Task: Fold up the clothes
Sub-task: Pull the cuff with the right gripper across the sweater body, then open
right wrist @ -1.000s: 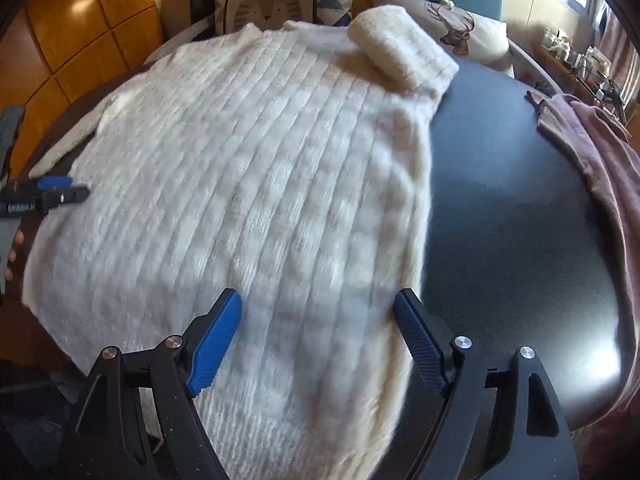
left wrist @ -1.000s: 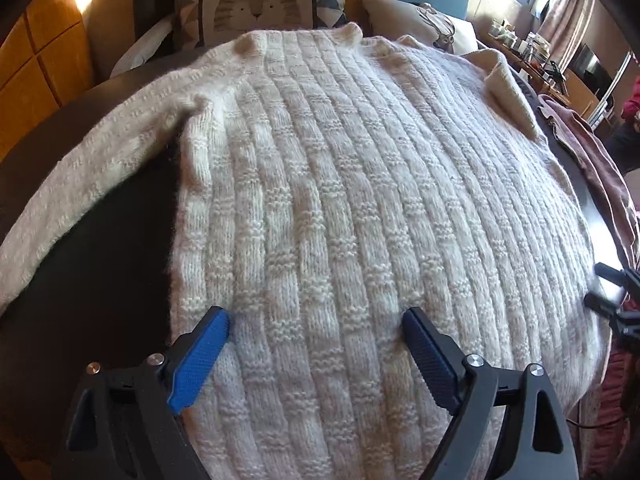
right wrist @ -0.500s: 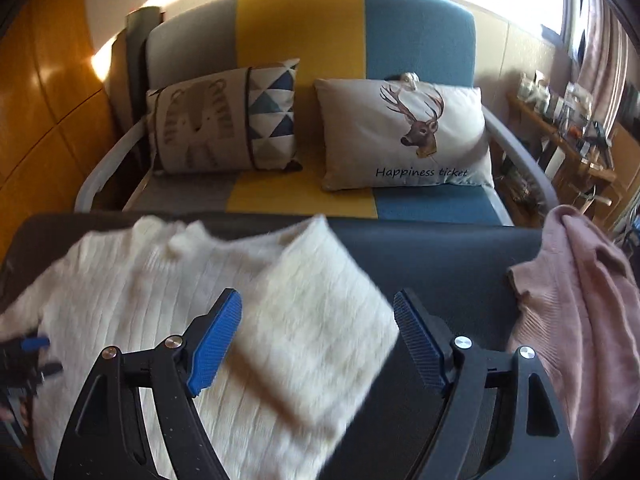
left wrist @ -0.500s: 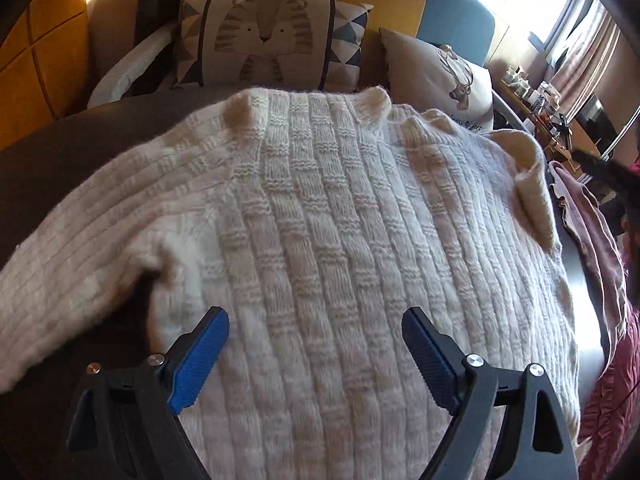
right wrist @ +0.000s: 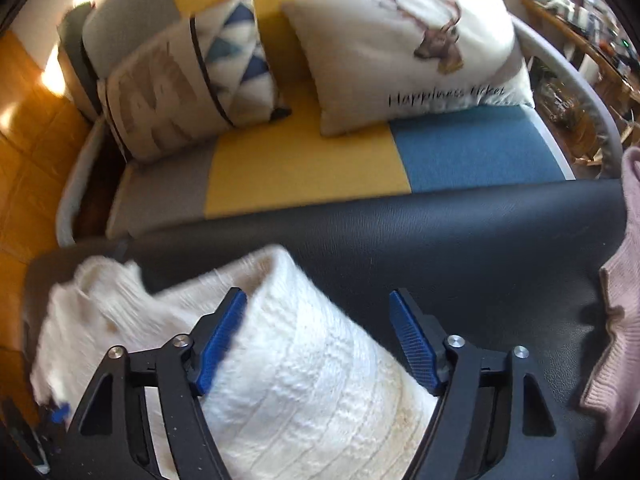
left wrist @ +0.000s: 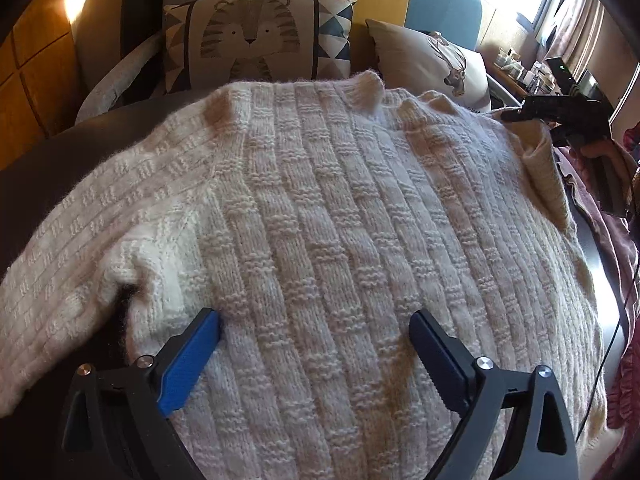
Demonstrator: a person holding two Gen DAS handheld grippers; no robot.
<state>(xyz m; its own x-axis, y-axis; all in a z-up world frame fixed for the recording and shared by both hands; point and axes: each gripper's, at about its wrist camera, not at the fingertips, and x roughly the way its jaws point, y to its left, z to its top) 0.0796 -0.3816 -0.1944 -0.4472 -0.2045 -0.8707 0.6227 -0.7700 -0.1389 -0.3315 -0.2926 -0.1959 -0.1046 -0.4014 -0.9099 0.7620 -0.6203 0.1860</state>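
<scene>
Sweater: we see a cream ribbed-knit sweater [left wrist: 328, 240] spread flat on the dark bench [right wrist: 460, 232], its body filling the space ahead of and between our left jaws.
Left sleeve: it runs out past the left jaw toward the bench edge, with a small bunch of knit at the armpit just beyond that jaw.
Right sleeve: folded over the body; in the right wrist view its rolled end [right wrist: 304, 360] lies between our right jaws and reaches ahead of them.
Left gripper [left wrist: 316, 356]: our jaws stand wide apart over the sweater's lower body, closed on nothing.
Right gripper [right wrist: 320, 344]: jaws wide; the left blue pad looks to be against the sleeve, the right pad is clear of it. The view is blurred, so we cannot tell contact for certain.
Pink garment [right wrist: 624, 320]: heaped on the bench well to the right of the right jaws.
Sofa [right wrist: 304, 160]: grey, yellow and blue, straight beyond the bench.
Tiger cushion [left wrist: 256, 40]: ahead of the left jaws, on the sofa.
Deer cushion [right wrist: 416, 52]: ahead of the right jaws, beside the tiger cushion.
</scene>
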